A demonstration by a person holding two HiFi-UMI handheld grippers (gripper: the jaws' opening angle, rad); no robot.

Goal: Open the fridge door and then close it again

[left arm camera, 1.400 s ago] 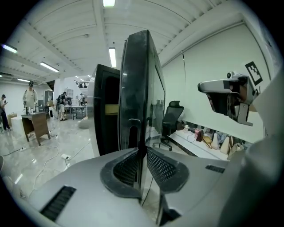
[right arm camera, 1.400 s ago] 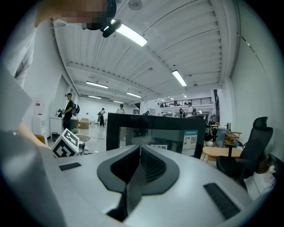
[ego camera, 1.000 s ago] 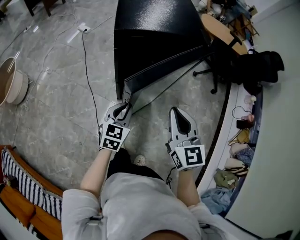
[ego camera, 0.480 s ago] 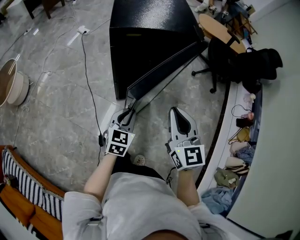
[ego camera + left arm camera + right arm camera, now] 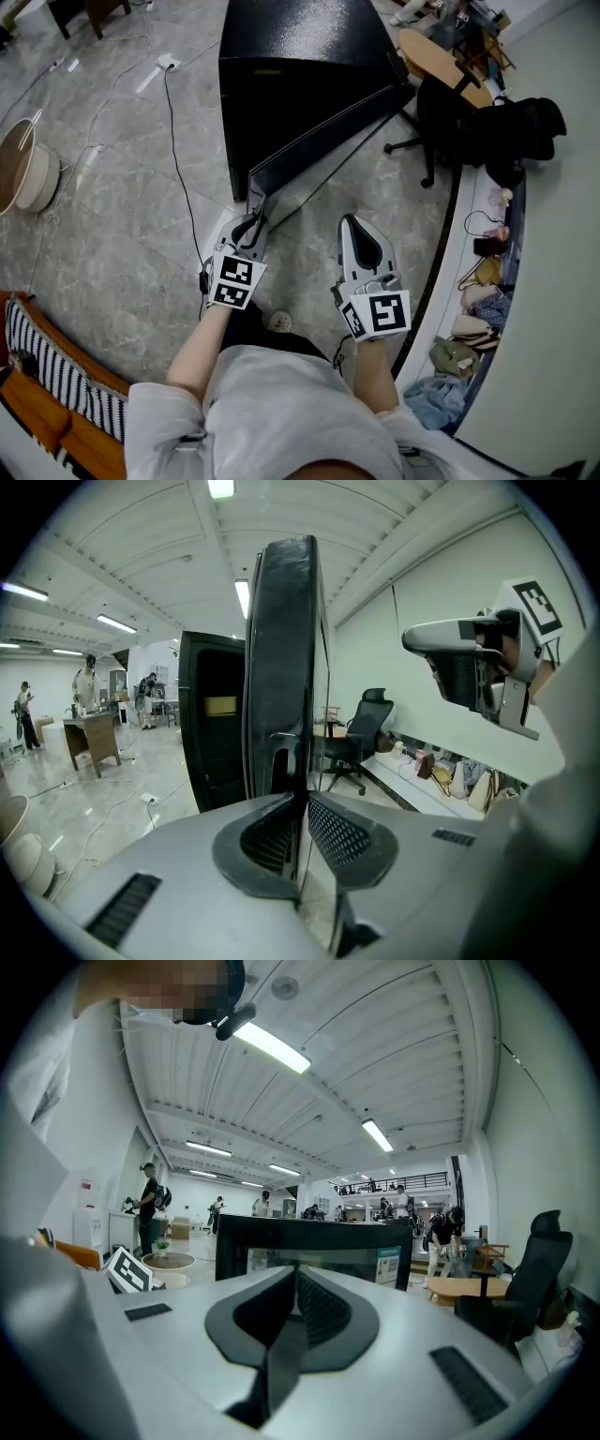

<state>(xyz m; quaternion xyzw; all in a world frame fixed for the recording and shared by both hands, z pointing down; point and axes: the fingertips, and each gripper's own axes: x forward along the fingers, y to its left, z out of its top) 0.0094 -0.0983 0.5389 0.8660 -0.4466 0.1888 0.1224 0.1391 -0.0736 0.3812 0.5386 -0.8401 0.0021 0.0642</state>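
The left gripper, fingers just closing, pinched the fridge door by its edge. The right gripper held its fingers pressed together. A yellow label on the fridge was too small to read.

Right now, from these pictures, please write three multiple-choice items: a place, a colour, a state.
1. In the head view, on which side of the fridge is the office chair? A) left B) right C) on top
2. What colour is the fridge? A) white B) black C) red
3. The fridge door is: A) open B) shut C) removed
Key: 1 B, the office chair is at the picture's right; 2 B, black all over; 3 A, the fridge door stands out, its edge between the left gripper's fingers, which have just been closing.
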